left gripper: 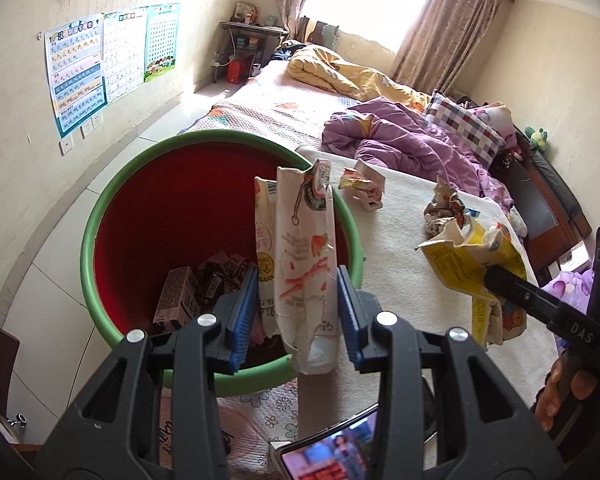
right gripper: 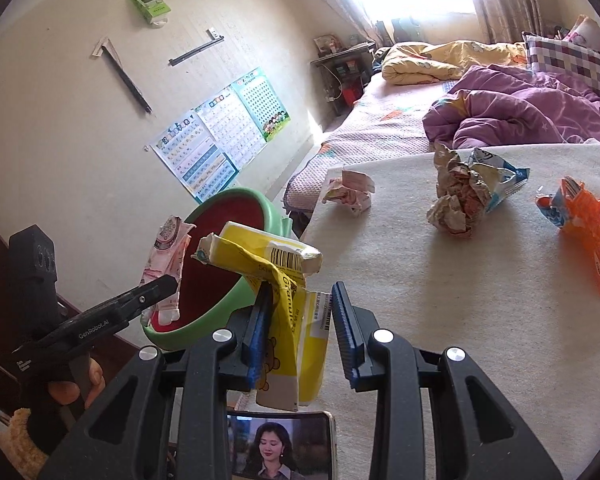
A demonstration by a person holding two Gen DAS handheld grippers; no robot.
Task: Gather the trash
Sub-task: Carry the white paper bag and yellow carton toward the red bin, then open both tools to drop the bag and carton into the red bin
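My left gripper (left gripper: 298, 300) is clamped on a flattened white strawberry-print carton (left gripper: 304, 256), which stands upright between the blue pads (left gripper: 242, 316) over the near rim of the green bin (left gripper: 100, 216) with its red inside. Below and beyond that gripper, dark wrappers and a brown carton (left gripper: 176, 300) lie at the bottom of the bin.

My right gripper (right gripper: 300, 320) is closed on a crumpled yellow carton (right gripper: 284, 280), held just right of the bin and above the edge of the cream-covered bench (right gripper: 460, 300). A phone (right gripper: 280, 446) showing a video lies just beneath this gripper.

Ahead of my right gripper, more trash sits on the bench: a small crumpled pink packet (right gripper: 350, 190), a wad of brown paper against a blue-and-white bag (right gripper: 476, 192), and farther right an orange wrapper (right gripper: 584, 224). Beyond the bench lies a bed (right gripper: 380, 120) with purple and yellow quilts.
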